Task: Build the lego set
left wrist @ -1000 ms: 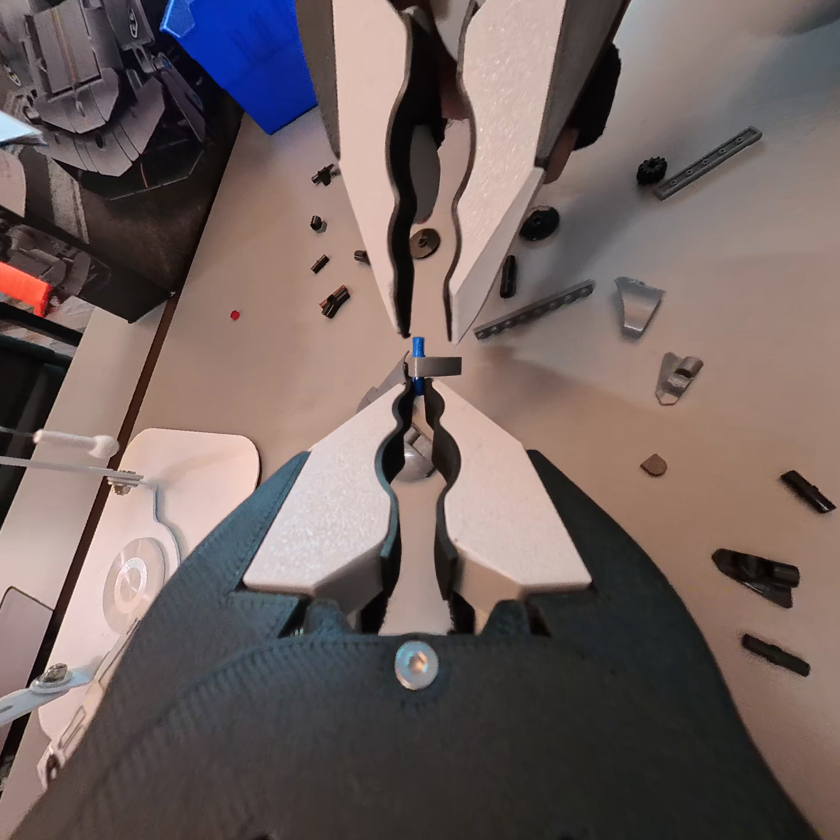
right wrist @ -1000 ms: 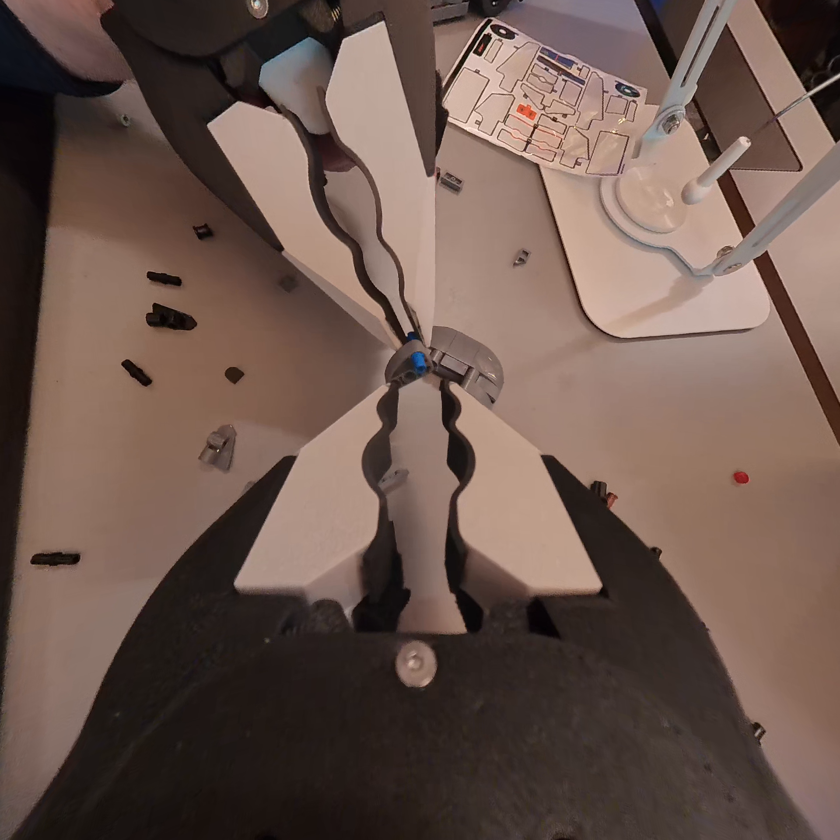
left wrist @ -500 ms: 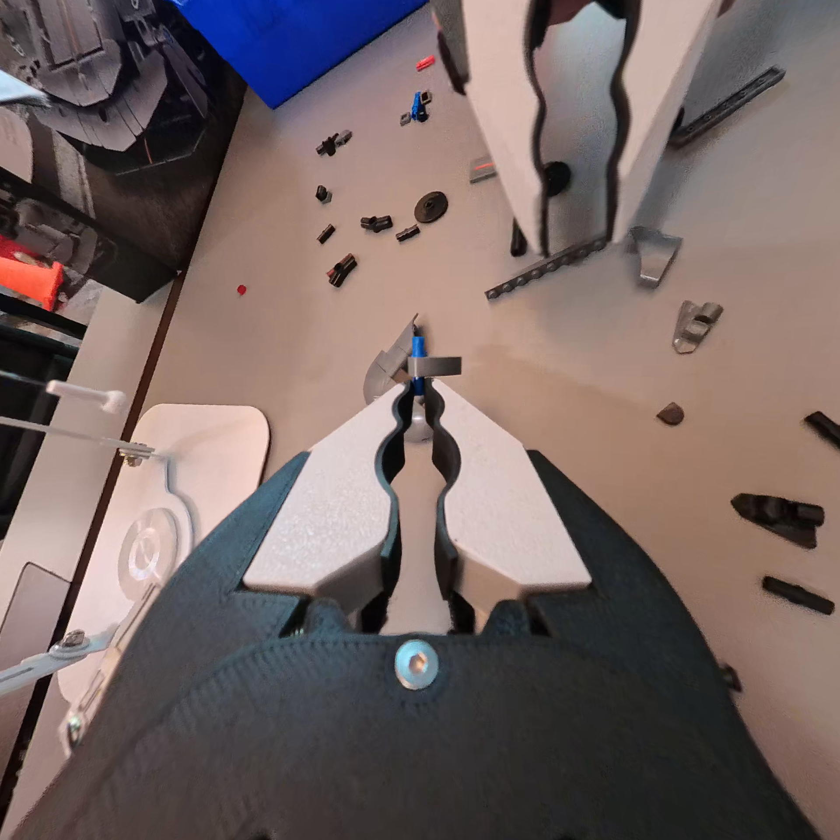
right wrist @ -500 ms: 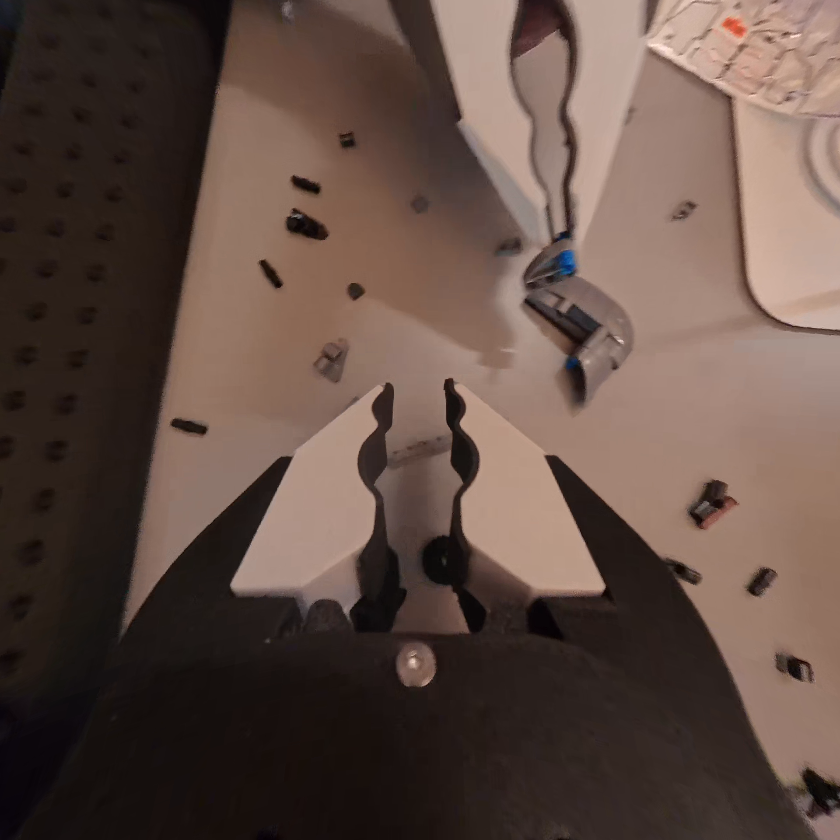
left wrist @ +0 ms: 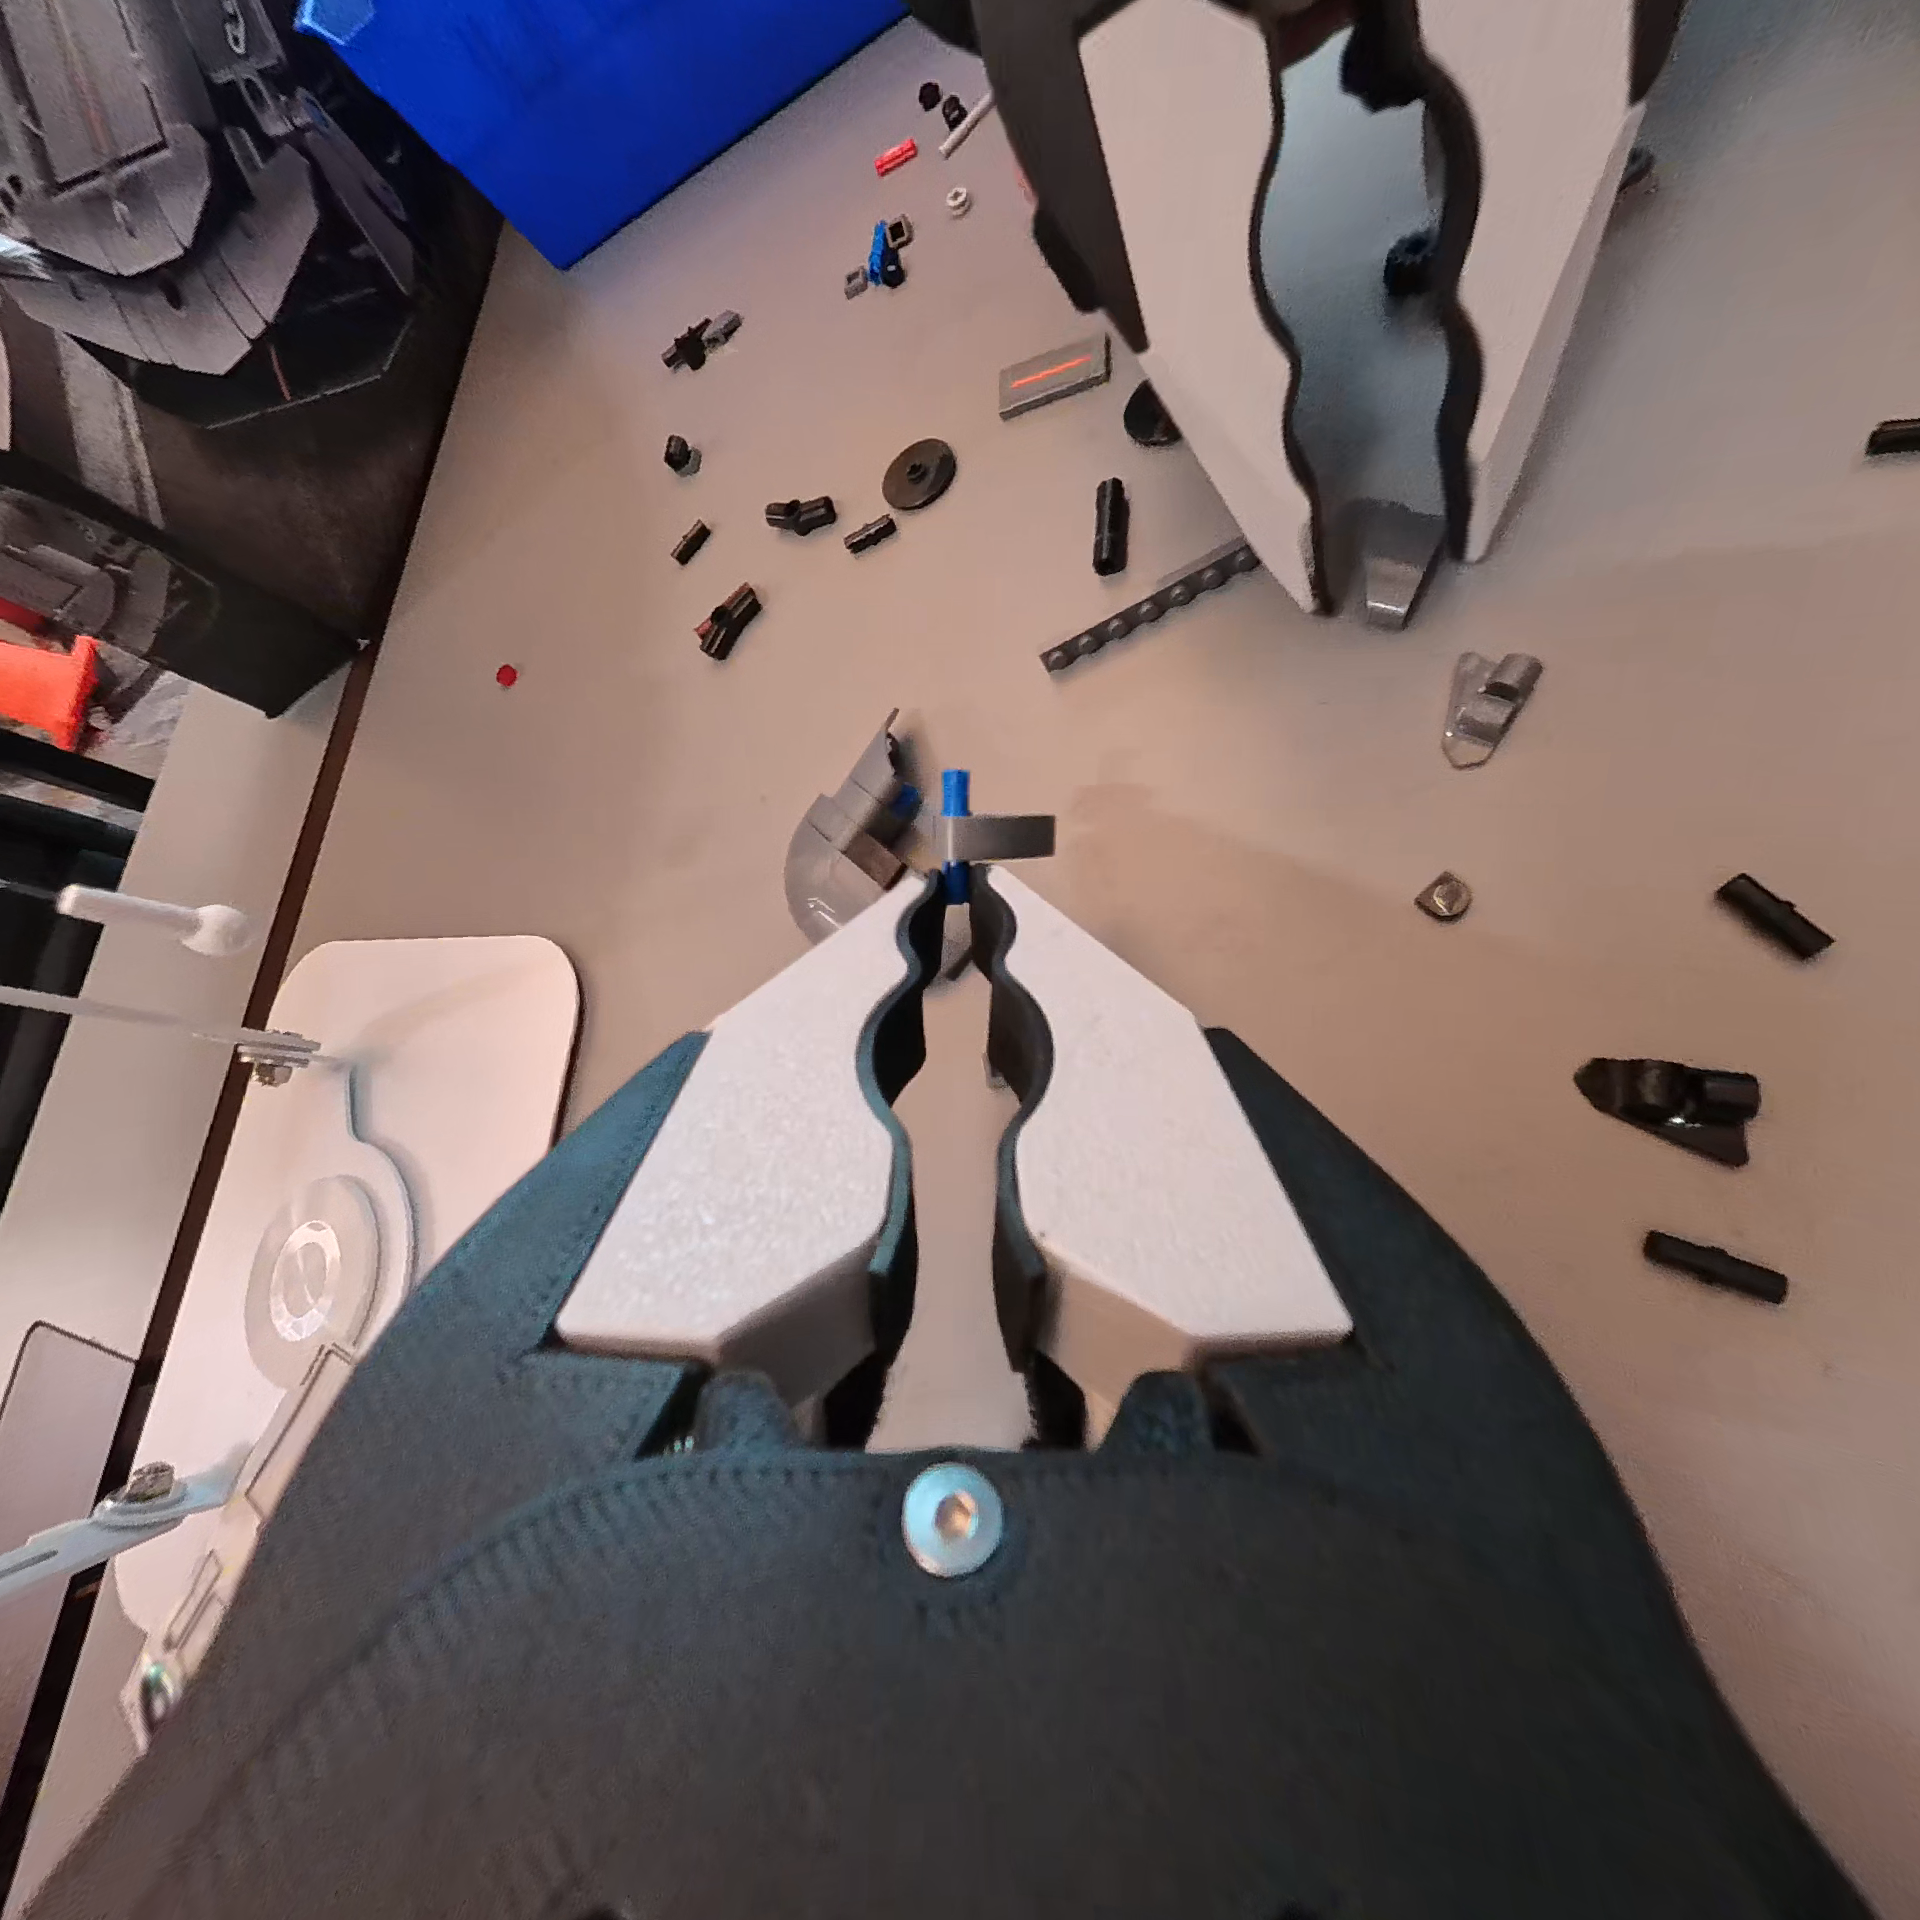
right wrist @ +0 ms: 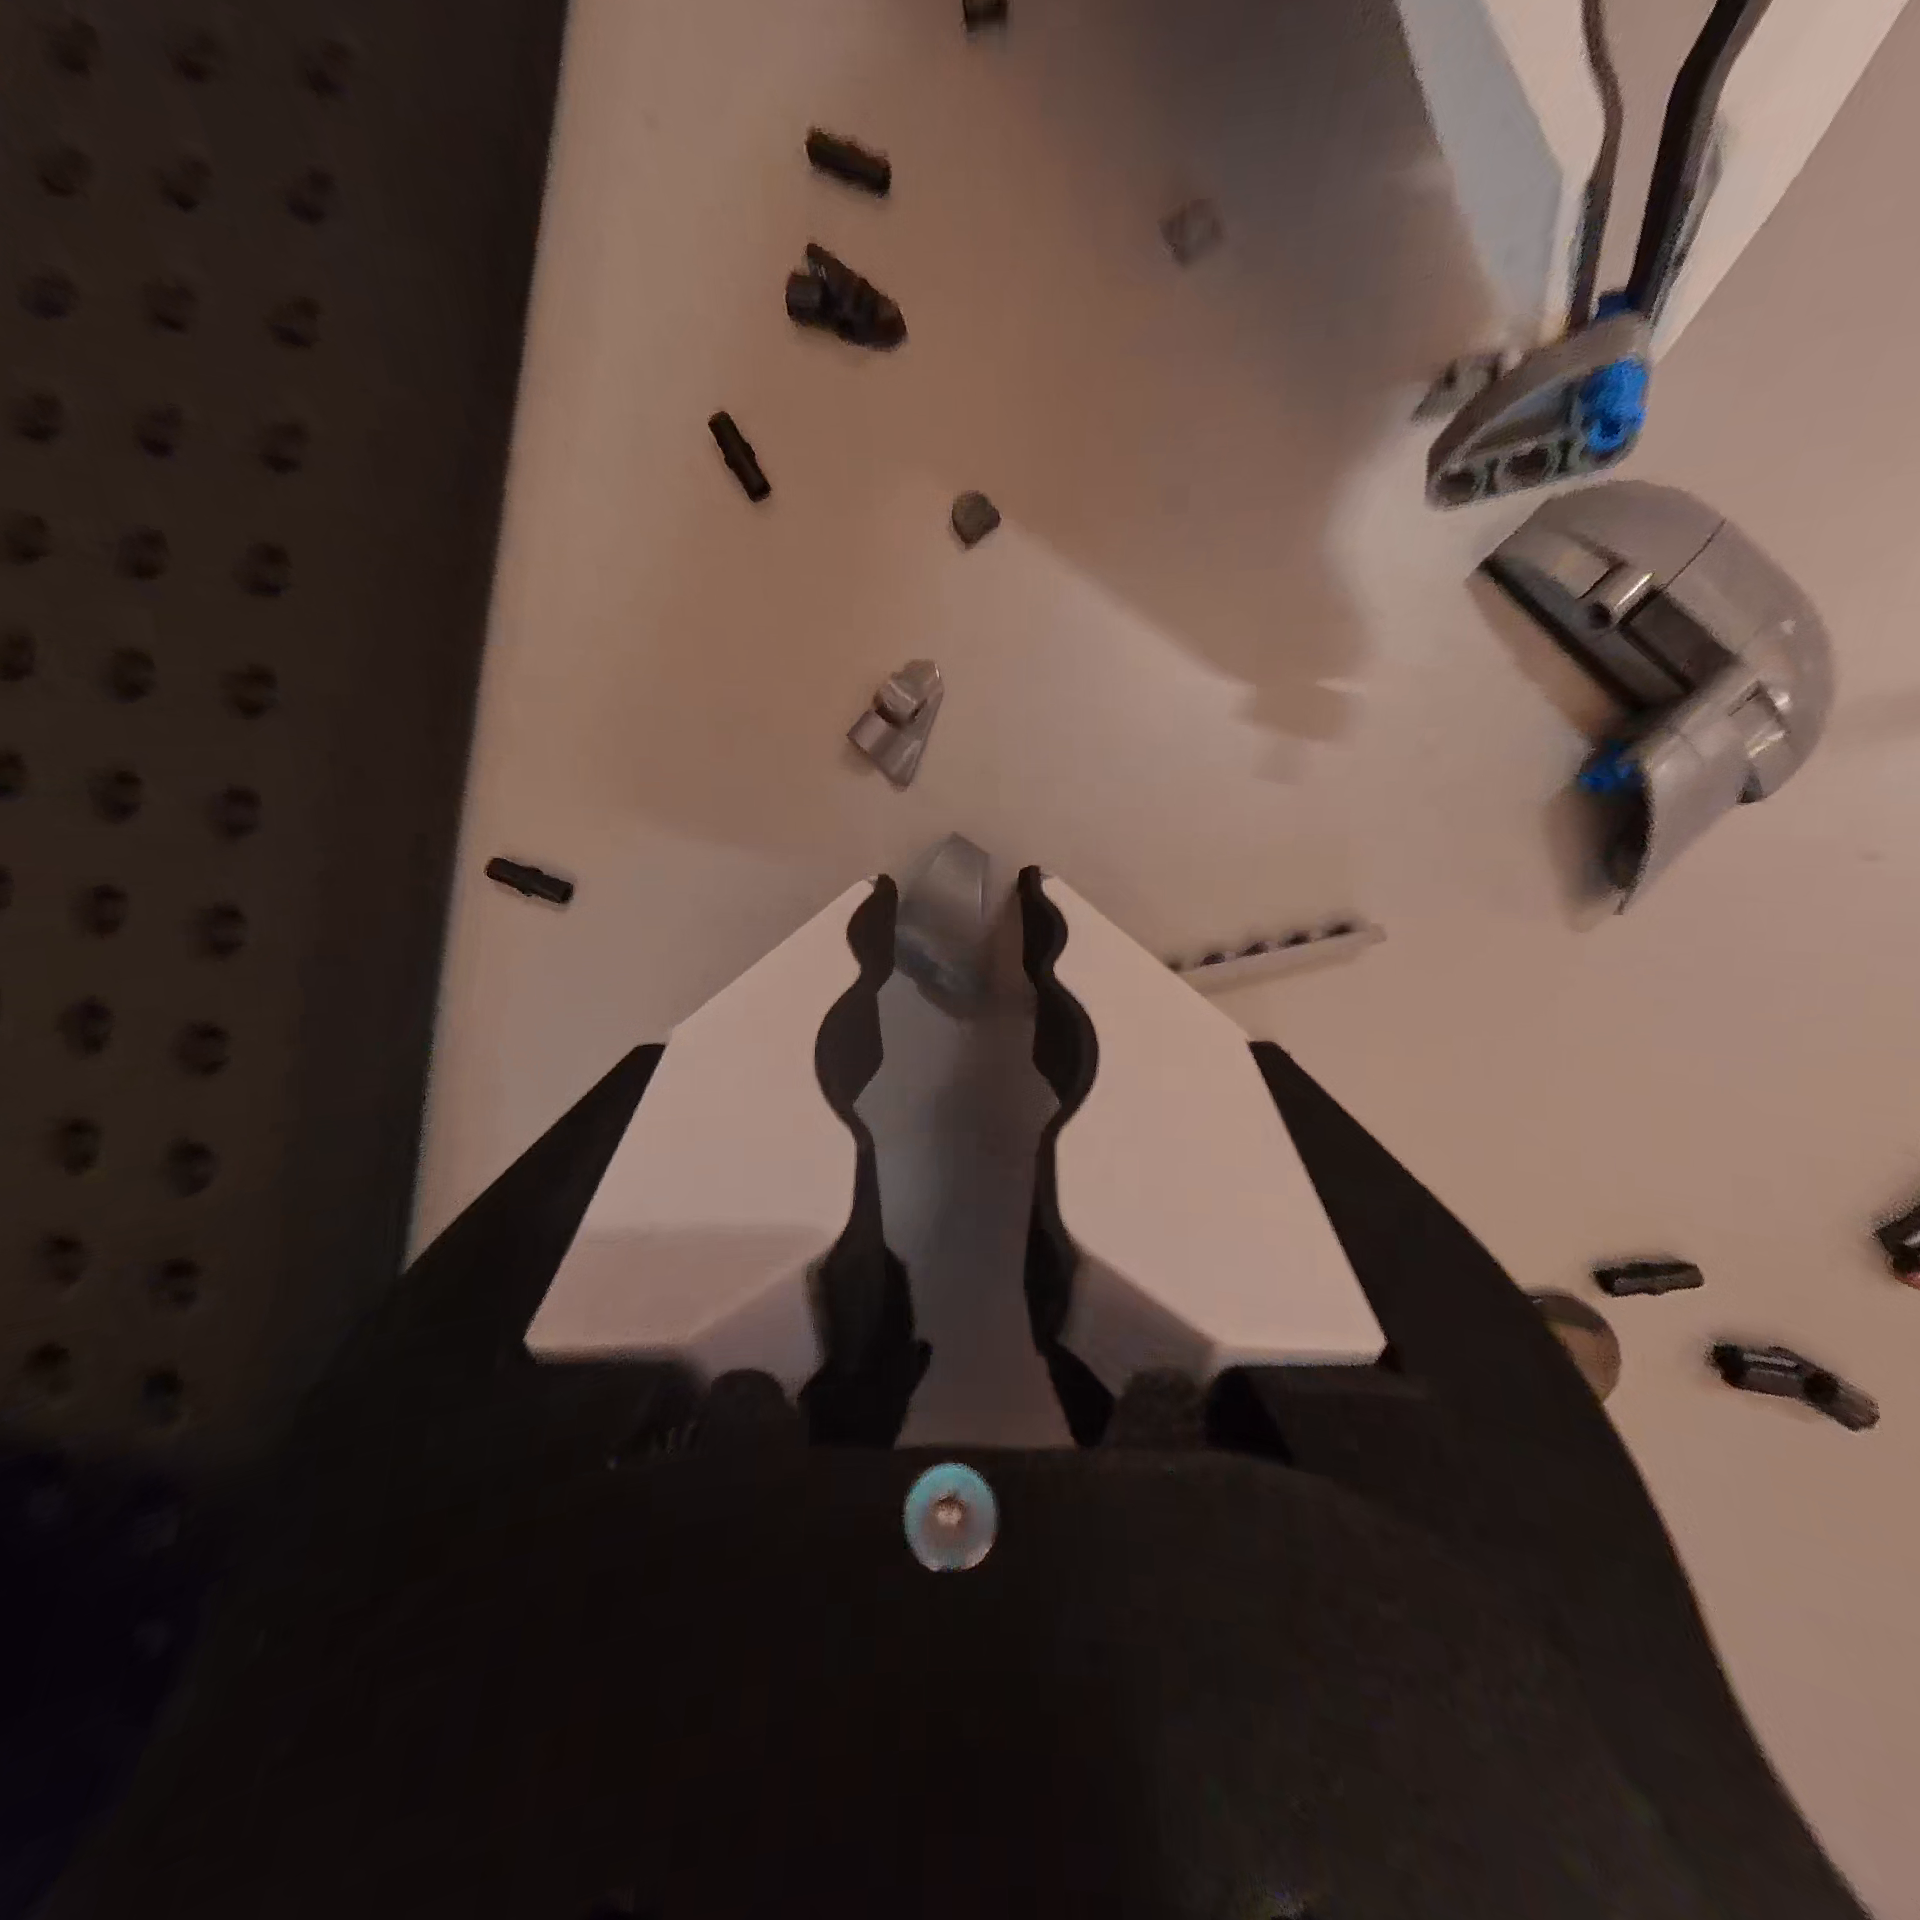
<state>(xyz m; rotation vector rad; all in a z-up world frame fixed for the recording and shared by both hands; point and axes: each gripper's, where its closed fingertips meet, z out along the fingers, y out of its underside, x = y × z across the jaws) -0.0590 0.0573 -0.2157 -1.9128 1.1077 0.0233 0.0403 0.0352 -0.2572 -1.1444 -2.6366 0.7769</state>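
Observation:
My left gripper [left wrist: 956, 899] is shut on a blue pin [left wrist: 954, 795] that carries a small grey beam [left wrist: 1003, 834], held just above the table. The right wrist view shows the same gripper [right wrist: 1616, 312] with the beam [right wrist: 1527, 442]. A grey curved sub-assembly [left wrist: 836, 852] lies on the table beside it, also in the right wrist view [right wrist: 1704, 644]. My right gripper [right wrist: 951, 894] is open and low at the table, its fingers either side of a grey curved piece [right wrist: 935, 925]. The left wrist view shows this gripper [left wrist: 1392, 566] at the far right.
Loose black pins, a long grey plate [left wrist: 1143, 613], a grey wedge piece [left wrist: 1491, 707] and a striped tile [left wrist: 1055, 374] are scattered on the table. A blue bin [left wrist: 644, 114] and the set box [left wrist: 156, 260] stand at the far left. A white stand base [left wrist: 416, 1039] is left. A dark perforated mat [right wrist: 208, 623] borders the table. My hands' fingertips stand some 11 centimetres from each other. The left gripper is farther from the long grey plate [left wrist: 1143, 613], some 9 centimetres, than the right, some 4 centimetres. It turns up in the right wrist view [right wrist: 1225, 956] as well.
My right gripper has pulled away from the beam in my left gripper and dropped to the table over the grey curved piece. My left gripper still holds the pin and beam.

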